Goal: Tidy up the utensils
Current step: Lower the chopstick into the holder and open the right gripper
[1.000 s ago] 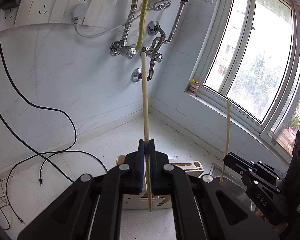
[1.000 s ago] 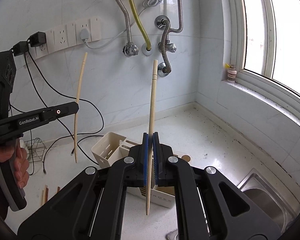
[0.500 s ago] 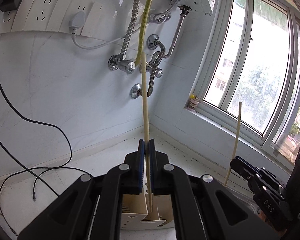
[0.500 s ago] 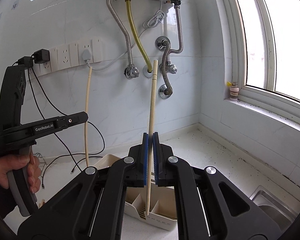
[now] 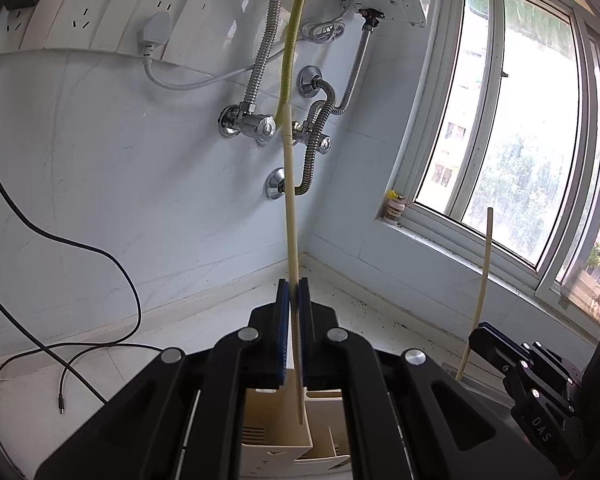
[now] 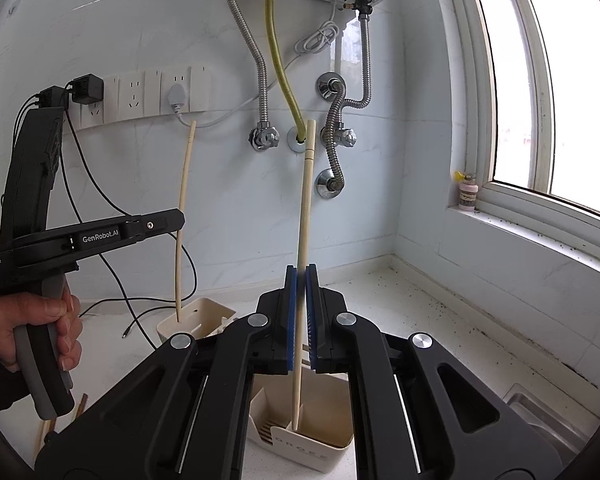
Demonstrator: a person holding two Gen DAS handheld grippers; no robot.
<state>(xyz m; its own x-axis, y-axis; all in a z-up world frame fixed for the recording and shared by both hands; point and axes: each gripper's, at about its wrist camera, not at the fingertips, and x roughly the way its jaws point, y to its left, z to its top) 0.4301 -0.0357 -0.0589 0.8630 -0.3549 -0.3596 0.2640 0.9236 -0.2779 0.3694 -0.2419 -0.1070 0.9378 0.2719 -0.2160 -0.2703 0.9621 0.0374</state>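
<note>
The left gripper [image 5: 295, 312] clamps a pale chopstick [image 5: 290, 216] upright between its blue pads, the chopstick's lower tip hanging below the jaws inside the cream utensil holder [image 5: 276, 440].

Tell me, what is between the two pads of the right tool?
A pale chopstick, held upright, its lower tip inside the cream utensil holder; the right wrist view shows this.

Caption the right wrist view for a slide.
Right gripper lowers a chopstick into the utensil holder; left gripper holds another.
</note>
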